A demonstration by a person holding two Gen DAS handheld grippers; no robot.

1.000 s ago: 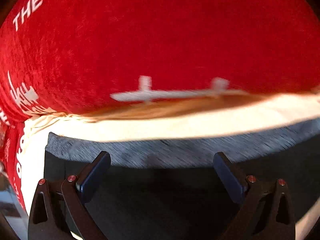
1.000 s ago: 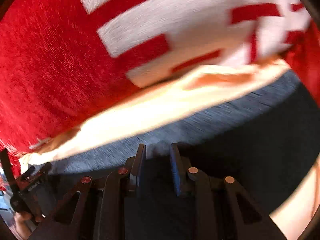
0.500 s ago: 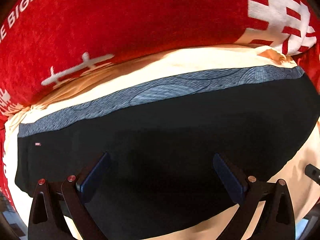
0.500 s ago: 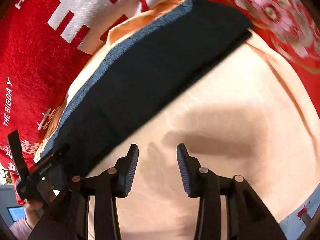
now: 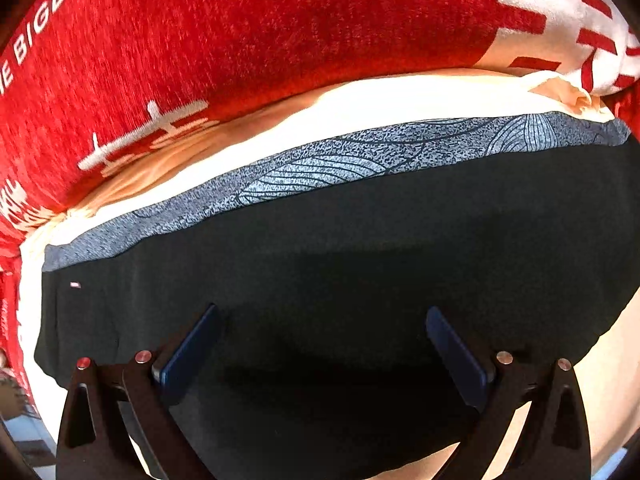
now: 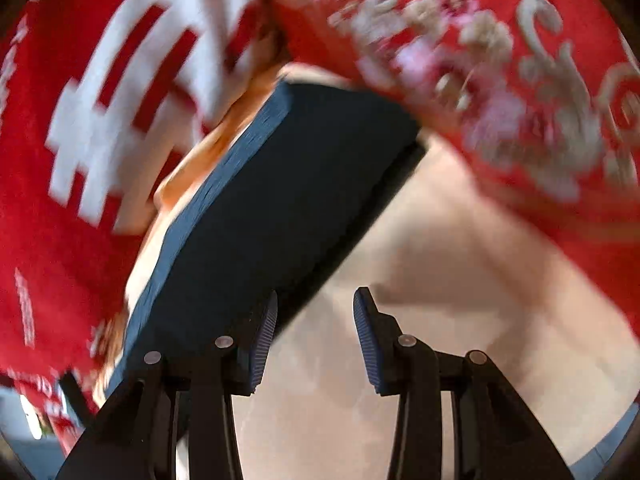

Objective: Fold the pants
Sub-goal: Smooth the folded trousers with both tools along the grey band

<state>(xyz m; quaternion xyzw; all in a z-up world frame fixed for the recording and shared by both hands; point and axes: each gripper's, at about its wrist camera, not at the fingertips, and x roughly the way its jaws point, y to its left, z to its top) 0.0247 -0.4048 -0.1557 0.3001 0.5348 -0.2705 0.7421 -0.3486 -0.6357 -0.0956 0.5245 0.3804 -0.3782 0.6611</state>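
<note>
Left view alone shows the folded black pants point(image 5: 360, 264) with grey patterned waistband; left tool point(image 5: 320, 344) released above them. Right tool point(image 6: 314, 332), lately widening, empty over cream sheet point(image 6: 440, 280); red patterned blanket point(image 6: 520, 80) behind.

Surface: cream sheet point(image 5: 384, 104), smooth, brightly lit from above; sharp shadows fall on it in the right wrist view. Red blanket point(image 5: 248, 36) lies bunched along the sheet's far side, plush, with white lettering and a large white block character point(image 6: 132, 92). A second red cloth point(image 6: 500, 60) with pink and beige floral pattern borders the sheet at right. Right wrist view blurred.
</note>
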